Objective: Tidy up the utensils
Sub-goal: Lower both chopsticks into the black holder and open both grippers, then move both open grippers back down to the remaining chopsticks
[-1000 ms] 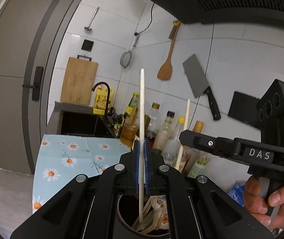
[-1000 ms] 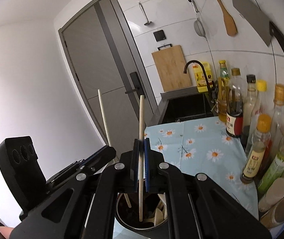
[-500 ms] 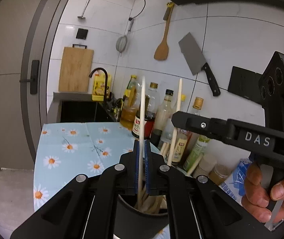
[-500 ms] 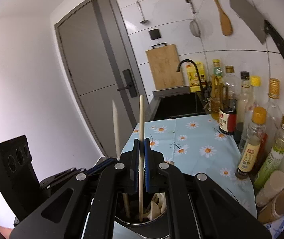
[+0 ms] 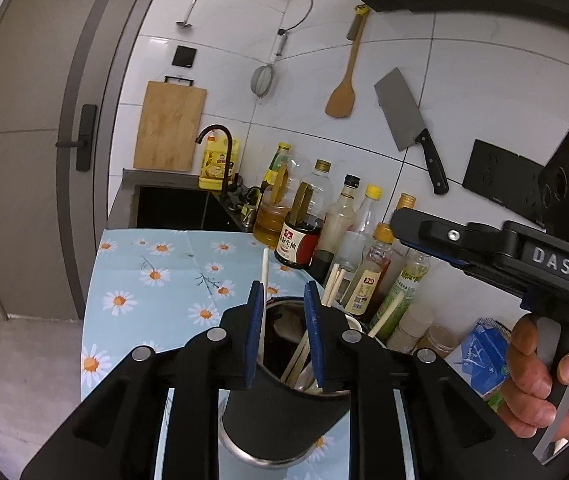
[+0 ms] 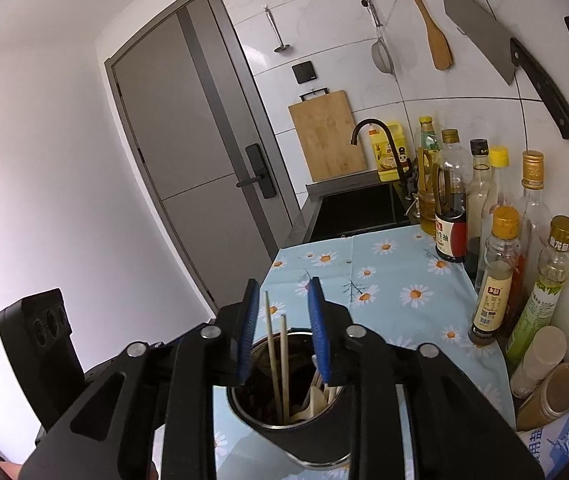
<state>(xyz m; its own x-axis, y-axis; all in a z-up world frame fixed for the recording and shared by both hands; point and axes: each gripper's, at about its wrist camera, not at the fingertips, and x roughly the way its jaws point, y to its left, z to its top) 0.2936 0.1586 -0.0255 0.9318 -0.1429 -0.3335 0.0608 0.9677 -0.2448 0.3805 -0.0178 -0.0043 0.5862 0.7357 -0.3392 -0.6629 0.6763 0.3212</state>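
A black utensil cup (image 5: 284, 420) stands on the daisy tablecloth (image 5: 152, 280), right under both grippers. My left gripper (image 5: 283, 320) hangs over its rim with jaws opening. A pale chopstick (image 5: 264, 276) stands loose in the cup beside the left blue pad. More chopsticks (image 5: 334, 284) lean out to the right. My right gripper (image 6: 282, 332) is above the same cup (image 6: 308, 444), jaws opening. Two chopsticks (image 6: 271, 340) stand free between its pads, touching neither. Pale spoons (image 6: 316, 392) lie inside. The right gripper (image 5: 484, 248) and a hand (image 5: 544, 380) also show in the left wrist view.
A row of sauce bottles (image 6: 496, 272) lines the tiled wall on the right. Behind the cloth lie a dark sink (image 6: 360, 208) and a black faucet (image 6: 380, 136). A cleaver (image 5: 404, 116), spatula (image 5: 344, 92) and cutting board (image 5: 170, 128) hang on the wall. A grey door (image 6: 212, 152) is left.
Both grippers have gone from shut on an upright chopstick to parted jaws. The chopsticks have dropped lower into the cup and stand loose.
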